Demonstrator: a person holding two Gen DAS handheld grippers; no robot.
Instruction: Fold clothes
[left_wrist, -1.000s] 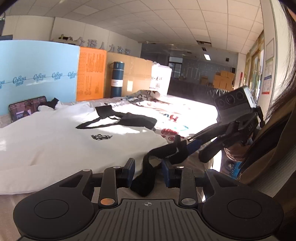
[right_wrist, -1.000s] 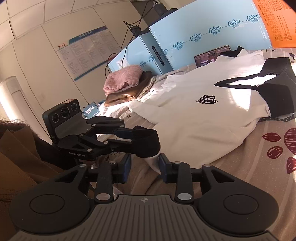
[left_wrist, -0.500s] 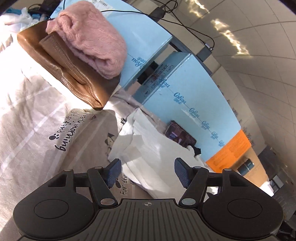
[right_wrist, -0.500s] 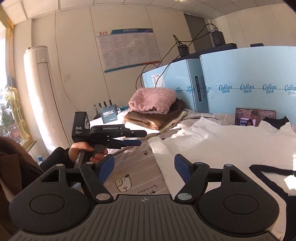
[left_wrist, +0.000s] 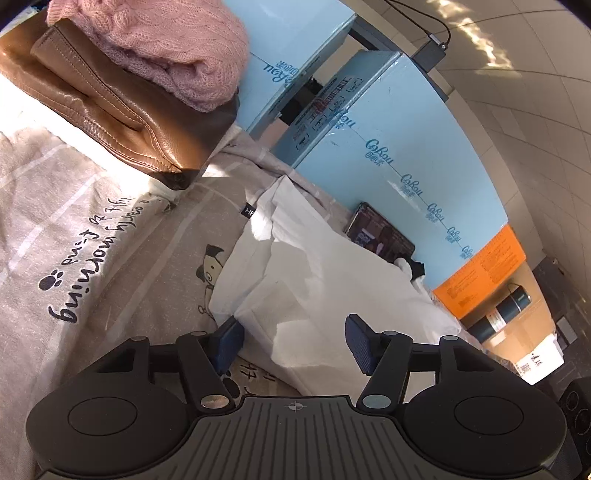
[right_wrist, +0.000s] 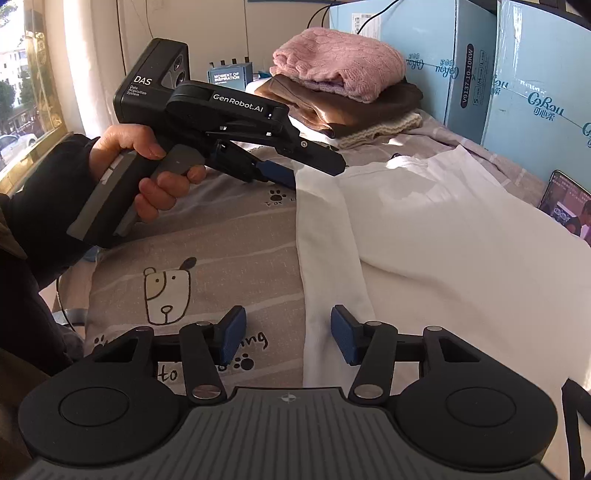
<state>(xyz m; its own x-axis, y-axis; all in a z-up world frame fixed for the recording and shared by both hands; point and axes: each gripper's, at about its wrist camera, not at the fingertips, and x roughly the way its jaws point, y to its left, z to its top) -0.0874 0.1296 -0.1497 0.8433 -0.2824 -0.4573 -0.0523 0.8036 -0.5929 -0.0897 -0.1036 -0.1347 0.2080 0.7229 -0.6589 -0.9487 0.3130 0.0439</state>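
Both the left gripper (left_wrist: 291, 341) and the right gripper (right_wrist: 285, 334) have jaws apart over the white garment's (right_wrist: 461, 236) sleeve on the bed (right_wrist: 221, 236). Perhaps only one layer gets pinched, so the fold would skew.

Right gripper (right_wrist: 284, 338) jaws apart over white sleeve (right_wrist: 325, 258), left gripper (right_wrist: 295, 171) perhaps touching it

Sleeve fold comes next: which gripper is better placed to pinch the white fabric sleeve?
Probably left: open left gripper reaches the edge of the white fabric sleeve; open right gripper straddles it, height unclear.
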